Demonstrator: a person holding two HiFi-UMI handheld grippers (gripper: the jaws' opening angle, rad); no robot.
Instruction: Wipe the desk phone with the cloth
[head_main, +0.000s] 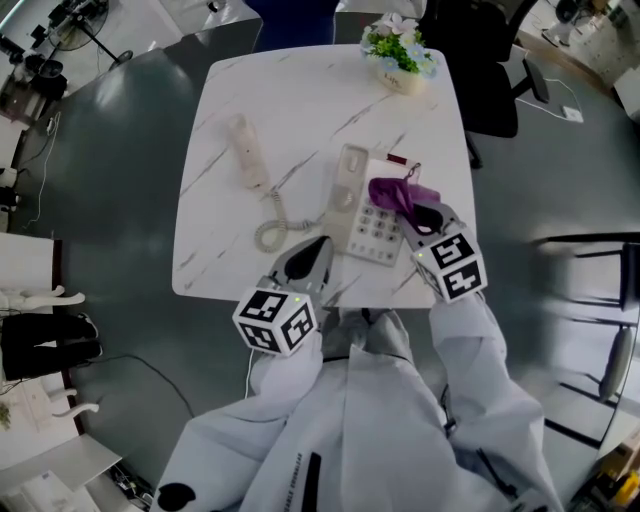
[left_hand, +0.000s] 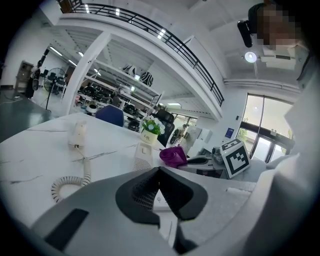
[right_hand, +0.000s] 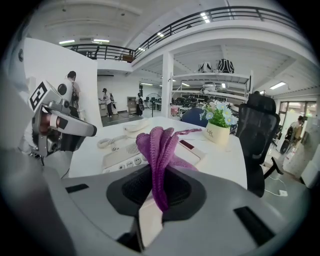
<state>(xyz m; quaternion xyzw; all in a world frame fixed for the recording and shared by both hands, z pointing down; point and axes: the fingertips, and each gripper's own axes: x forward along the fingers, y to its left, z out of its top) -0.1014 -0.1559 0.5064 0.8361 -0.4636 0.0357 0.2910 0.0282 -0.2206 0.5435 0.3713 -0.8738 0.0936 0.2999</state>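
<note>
Between jaws of right tool (right_hand: 158, 199), cloth (right_hand: 158, 147).

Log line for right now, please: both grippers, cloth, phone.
right hand-held gripper: shut on cloth | cloth: over desk phone keypad | left hand-held gripper: shut, empty | handset: off cradle, on table

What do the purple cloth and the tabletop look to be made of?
The cloth looks like knitted yarn: ribbed rows of stitches show. The tabletop looks like polished marble or marble-print laminate, I can't tell which: white with grey veins.
</note>
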